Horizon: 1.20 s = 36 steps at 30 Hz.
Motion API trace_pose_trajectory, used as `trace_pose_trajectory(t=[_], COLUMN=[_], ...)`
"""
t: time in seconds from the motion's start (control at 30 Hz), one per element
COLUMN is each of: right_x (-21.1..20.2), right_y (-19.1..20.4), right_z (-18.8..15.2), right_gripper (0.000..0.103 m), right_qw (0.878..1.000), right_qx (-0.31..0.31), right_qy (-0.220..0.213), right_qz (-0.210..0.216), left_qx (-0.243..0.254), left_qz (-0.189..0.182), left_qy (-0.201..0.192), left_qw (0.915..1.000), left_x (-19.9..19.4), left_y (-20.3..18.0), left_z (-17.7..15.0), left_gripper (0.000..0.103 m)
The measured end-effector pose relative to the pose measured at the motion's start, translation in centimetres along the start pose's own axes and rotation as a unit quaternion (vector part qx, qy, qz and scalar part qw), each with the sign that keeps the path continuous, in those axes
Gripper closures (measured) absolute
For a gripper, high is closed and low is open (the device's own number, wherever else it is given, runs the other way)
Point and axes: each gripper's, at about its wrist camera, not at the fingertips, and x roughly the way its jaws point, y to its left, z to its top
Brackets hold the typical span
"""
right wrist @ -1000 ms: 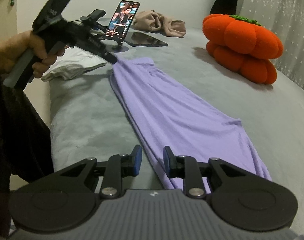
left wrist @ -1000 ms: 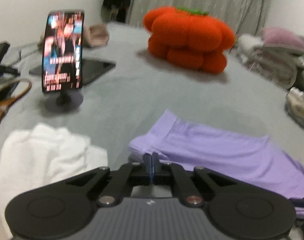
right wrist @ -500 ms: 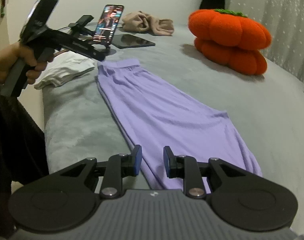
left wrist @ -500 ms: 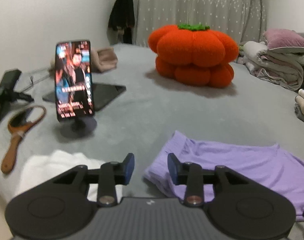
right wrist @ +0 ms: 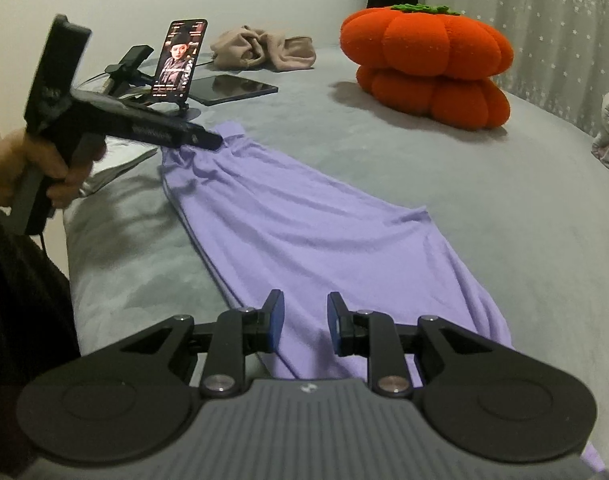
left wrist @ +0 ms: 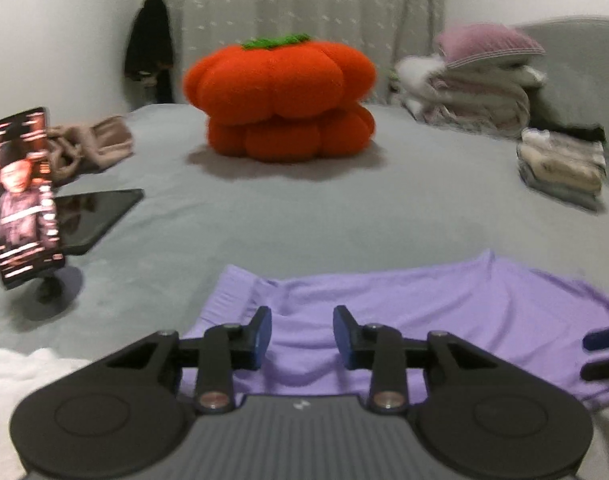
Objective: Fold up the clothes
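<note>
A lilac garment point(right wrist: 304, 224) lies stretched out flat on the grey bed, folded lengthwise into a long strip. My left gripper point(left wrist: 302, 330) hovers open just above its far end point(left wrist: 384, 312), nothing between the fingers. The right wrist view shows that same left gripper point(right wrist: 212, 142) from the side, held by a hand over the garment's rumpled end. My right gripper point(right wrist: 302, 316) is open over the near end of the cloth, empty. A blue fingertip of the right gripper point(left wrist: 602, 338) shows at the right edge of the left wrist view.
An orange pumpkin cushion point(left wrist: 280, 96) sits mid-bed. A phone on a stand point(left wrist: 22, 196), a dark tablet point(left wrist: 92, 216) and a beige garment point(left wrist: 92, 148) lie at the left. White cloth point(left wrist: 20, 368) sits near the left gripper. Folded laundry point(left wrist: 560, 164) is stacked at the right.
My left gripper was shut on the garment's end, then opened and let it go; it has since moved right over the cloth. The right gripper stayed open.
</note>
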Motion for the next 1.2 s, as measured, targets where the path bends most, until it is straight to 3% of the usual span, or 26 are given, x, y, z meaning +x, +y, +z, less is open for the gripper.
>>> trace_pose_trajectory(t=[0.2,0.27,0.6,0.77,0.97,1.2], right_x=[0.2,0.1,-1.2,-2.4,-3.6,-5.3], right_y=[-0.4,-0.7,-2.4,-3.5,-3.6,-3.6], right_z=[0.0,-0.1,-0.7,-1.8,-3.3,-4.7], right_gripper=[0.079,0.079,0.079,0.079,0.079,0.079], right_qw=[1.0,1.0,1.0,1.0,0.999,0.999], right_qx=[-0.001,0.001,0.012,0.003,-0.013,-0.033], right_qy=[0.006,0.006,0.001,0.015,0.027,0.026], right_qz=[-0.008,-0.011,-0.024,-0.02,-0.016,-0.004], left_qx=[0.018,0.014,-0.007,0.03,0.074,0.15], left_qz=[0.051,0.053,0.062,0.004,-0.069,-0.163], left_qy=[0.016,0.013,-0.003,-0.011,-0.016,-0.024], left_qw=[0.9984,0.9984,0.998,0.9995,0.9947,0.9749], left_x=[1.8,1.5,0.0,-1.2,-2.3,-3.1], left_y=[0.2,0.5,1.6,-0.8,-4.3,-9.2], left_z=[-0.4,-0.2,0.4,0.1,-0.2,-1.0], left_gripper=[0.072,0.084,0.076,0.072,0.071,0.071])
